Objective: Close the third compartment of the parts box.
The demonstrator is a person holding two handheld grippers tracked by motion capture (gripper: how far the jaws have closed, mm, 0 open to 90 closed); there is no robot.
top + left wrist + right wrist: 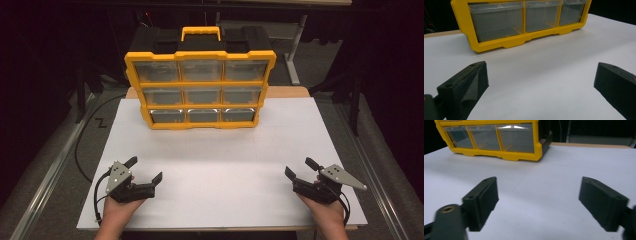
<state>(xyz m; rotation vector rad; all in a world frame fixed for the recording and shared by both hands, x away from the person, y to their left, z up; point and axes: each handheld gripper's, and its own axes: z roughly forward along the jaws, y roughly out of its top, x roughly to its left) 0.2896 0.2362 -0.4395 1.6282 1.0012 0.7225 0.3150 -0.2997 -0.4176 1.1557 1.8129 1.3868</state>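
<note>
Two gaping hand-held grippers, left hand-held gripper [146,169] and right hand-held gripper [300,167], face yellow organizer [200,90].

Yellow-framed organizer case [200,90] with nine clear drawers, all closed, upright at the white table's far middle.

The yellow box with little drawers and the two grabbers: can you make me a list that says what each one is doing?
yellow box: stands upright at the table's far side, handle on top
drawers: nine clear ones, three rows of three, all pushed in
table: white top
left gripper: open, holding nothing, near left corner
right gripper: open, holding nothing, near right corner
</note>
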